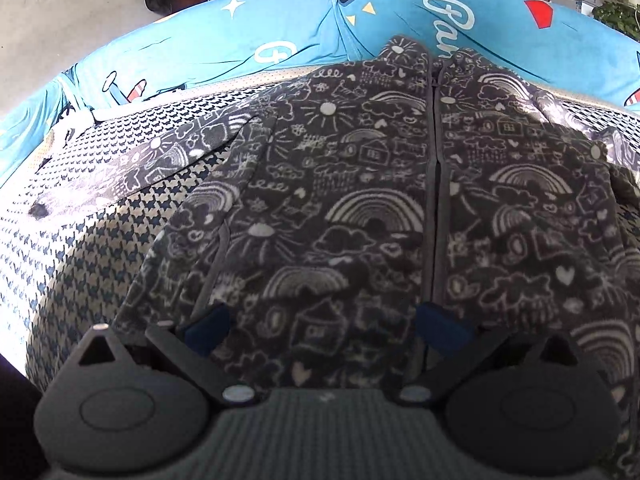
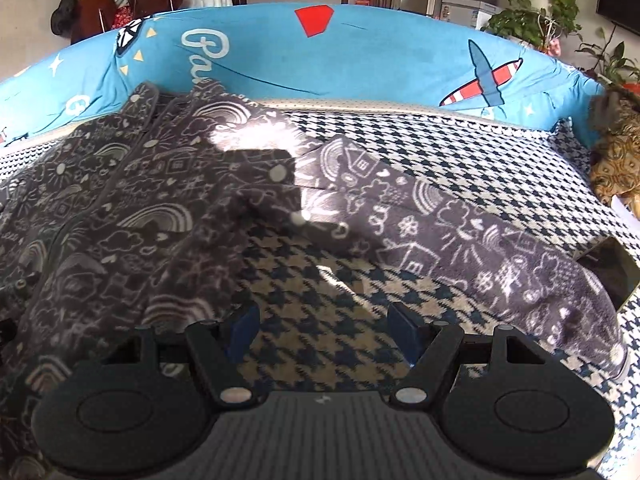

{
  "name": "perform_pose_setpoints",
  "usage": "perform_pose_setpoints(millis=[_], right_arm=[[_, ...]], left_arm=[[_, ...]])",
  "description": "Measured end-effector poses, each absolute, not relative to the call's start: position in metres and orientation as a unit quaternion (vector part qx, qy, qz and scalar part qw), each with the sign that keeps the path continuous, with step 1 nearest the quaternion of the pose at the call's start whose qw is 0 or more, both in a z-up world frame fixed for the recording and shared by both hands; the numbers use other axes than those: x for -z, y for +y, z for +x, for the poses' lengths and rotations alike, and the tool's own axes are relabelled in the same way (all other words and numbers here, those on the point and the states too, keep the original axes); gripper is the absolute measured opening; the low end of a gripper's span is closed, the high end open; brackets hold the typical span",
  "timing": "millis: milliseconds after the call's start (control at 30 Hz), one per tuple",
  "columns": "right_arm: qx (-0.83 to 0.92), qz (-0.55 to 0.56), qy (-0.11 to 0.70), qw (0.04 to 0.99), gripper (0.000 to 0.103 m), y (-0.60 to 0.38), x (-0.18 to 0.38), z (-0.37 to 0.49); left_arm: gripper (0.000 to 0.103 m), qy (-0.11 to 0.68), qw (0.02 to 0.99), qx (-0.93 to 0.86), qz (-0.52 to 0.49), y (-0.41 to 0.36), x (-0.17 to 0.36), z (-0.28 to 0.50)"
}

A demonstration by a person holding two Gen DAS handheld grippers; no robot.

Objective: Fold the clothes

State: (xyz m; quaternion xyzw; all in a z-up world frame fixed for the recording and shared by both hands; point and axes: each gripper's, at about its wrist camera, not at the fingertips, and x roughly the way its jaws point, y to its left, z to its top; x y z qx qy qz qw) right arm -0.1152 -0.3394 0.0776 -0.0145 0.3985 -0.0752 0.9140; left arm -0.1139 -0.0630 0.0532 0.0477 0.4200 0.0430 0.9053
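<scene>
Fleece jacket [image 1: 340, 200]: spread flat, sleeves out
Left claw [image 1: 320, 324]: released
Right claw [image 2: 322, 330]: released
Risk: sleeve [image 2: 460, 232] probably bunches if pinched off-centre

Grey doodle-print jacket [image 1: 360, 200]; houndstooth cover [image 2: 480, 152].

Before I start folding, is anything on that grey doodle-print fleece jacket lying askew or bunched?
Nothing is damaged or spilled. The grey doodle-print fleece jacket lies zipped and front up on the houndstooth cover, but its outstretched sleeve runs off at a slant.
</scene>
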Motion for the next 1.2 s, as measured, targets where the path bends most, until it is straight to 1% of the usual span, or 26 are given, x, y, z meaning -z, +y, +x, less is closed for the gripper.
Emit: perform_pose_setpoints(millis=[100, 167, 200, 233, 333, 433, 533, 567, 633, 667, 700, 733, 833, 867, 933, 1067, 1200], right_arm=[[0.105, -0.034, 0.389, 0.914, 0.071, -0.349, -0.076, -0.106], [0.12, -0.052, 0.379, 0.916, 0.075, -0.356, -0.075, -0.099], [0.125, -0.059, 0.375, 0.917, 0.079, -0.359, -0.074, -0.095], [0.13, -0.063, 0.373, 0.917, 0.081, -0.363, -0.072, -0.09], [0.147, -0.068, 0.381, 0.91, 0.081, -0.378, -0.063, -0.075], [0.141, -0.036, 0.416, 0.897, 0.081, -0.396, -0.051, -0.063], [0.134, 0.001, 0.41, 0.902, 0.08, -0.41, -0.049, -0.064], [0.133, 0.006, 0.408, 0.903, 0.078, -0.413, -0.049, -0.064], [0.134, 0.016, 0.4, 0.906, 0.064, -0.416, -0.049, -0.066], [0.134, 0.017, 0.396, 0.908, 0.059, -0.416, -0.05, -0.067], [0.133, 0.016, 0.392, 0.91, 0.048, -0.415, -0.05, -0.067], [0.131, 0.015, 0.389, 0.912, 0.041, -0.414, -0.051, -0.067], [0.13, 0.024, 0.378, 0.916, 0.016, -0.413, -0.055, -0.065], [0.128, 0.028, 0.375, 0.918, 0.013, -0.412, -0.058, -0.064], [0.131, 0.029, 0.367, 0.92, 0.01, -0.408, -0.062, -0.062], [0.138, 0.018, 0.336, 0.932, 0.009, -0.394, -0.075, -0.058], [0.106, 0.017, 0.288, 0.952, 0.008, -0.371, -0.093, -0.056]], left_arm=[[0.103, 0.421, 0.904, -0.049, 0.047, -0.063, -0.051, -0.112], [0.103, 0.424, 0.903, -0.053, 0.04, -0.062, -0.049, -0.11], [0.103, 0.425, 0.903, -0.055, 0.037, -0.061, -0.048, -0.109], [0.103, 0.425, 0.903, -0.056, 0.037, -0.061, -0.047, -0.108], [0.103, 0.423, 0.903, -0.059, 0.042, -0.063, -0.046, -0.108], [0.103, 0.421, 0.904, -0.061, 0.041, -0.063, -0.045, -0.108], [0.103, 0.42, 0.904, -0.062, 0.04, -0.064, -0.044, -0.108], [0.103, 0.42, 0.905, -0.061, 0.04, -0.064, -0.044, -0.108], [0.103, 0.419, 0.905, -0.061, 0.04, -0.064, -0.044, -0.109], [0.103, 0.418, 0.905, -0.06, 0.04, -0.063, -0.044, -0.109], [0.103, 0.418, 0.905, -0.06, 0.04, -0.063, -0.044, -0.109], [0.103, 0.418, 0.905, -0.059, 0.04, -0.063, -0.045, -0.11], [0.103, 0.419, 0.905, -0.054, 0.04, -0.062, -0.046, -0.111], [0.103, 0.419, 0.905, -0.053, 0.04, -0.062, -0.046, -0.111], [0.103, 0.42, 0.905, -0.05, 0.038, -0.06, -0.047, -0.112], [0.103, 0.42, 0.905, -0.052, 0.034, -0.054, -0.049, -0.113], [0.103, 0.415, 0.907, -0.063, 0.033, -0.044, -0.052, -0.115]])
